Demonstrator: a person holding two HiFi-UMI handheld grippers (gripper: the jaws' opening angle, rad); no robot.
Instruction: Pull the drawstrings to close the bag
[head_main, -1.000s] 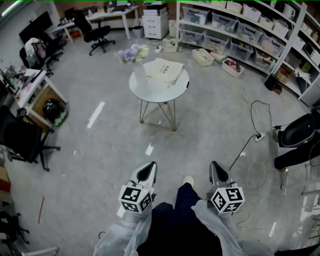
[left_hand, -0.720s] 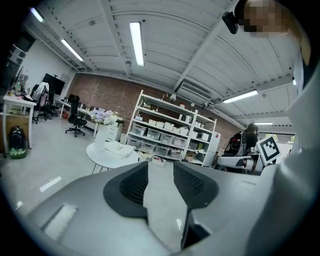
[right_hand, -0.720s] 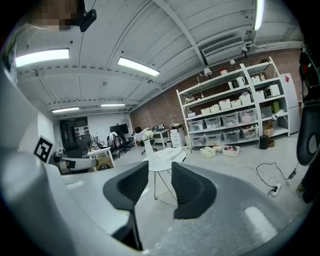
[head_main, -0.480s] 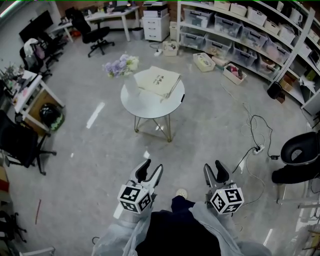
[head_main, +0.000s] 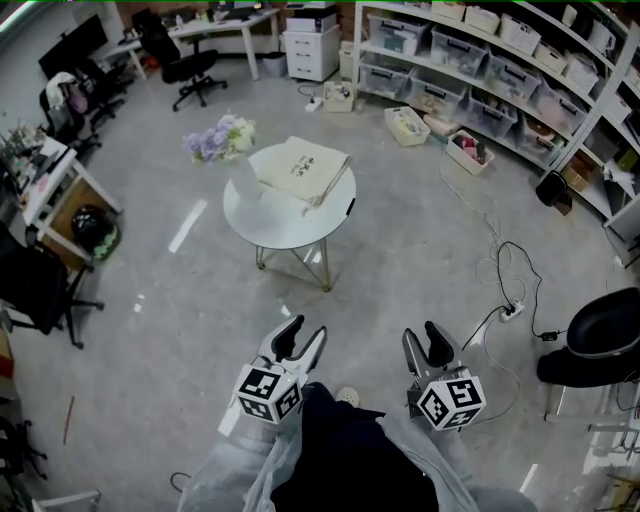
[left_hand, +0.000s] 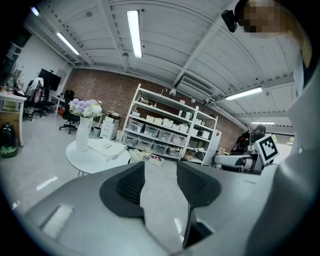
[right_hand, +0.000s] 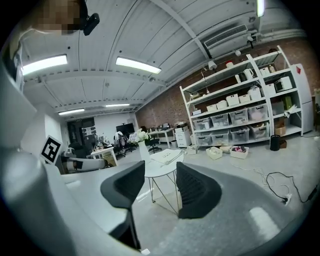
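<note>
— Bag (head_main: 303, 168), where?
— Flat on the round white table (head_main: 268, 216), beside the flowers (head_main: 220, 139), well apart from both grippers.
— Left gripper (head_main: 307, 329)?
— Released; just been opening, with only grey floor (head_main: 180, 300) between the jaws.
— Right gripper (head_main: 420, 334)?
— Released too; just opened wide, then eased slightly inward, grasping nothing.

A round white table on thin metal legs (head_main: 262, 218) stands on the grey concrete floor (head_main: 180, 330). A white vase of pale purple flowers (head_main: 218, 140) sits at its left edge. White metal shelving with clear plastic bins (head_main: 470, 60) runs along the far right. A white power strip with black cables (head_main: 513, 310) lies near a black swivel chair (head_main: 600, 335).
</note>
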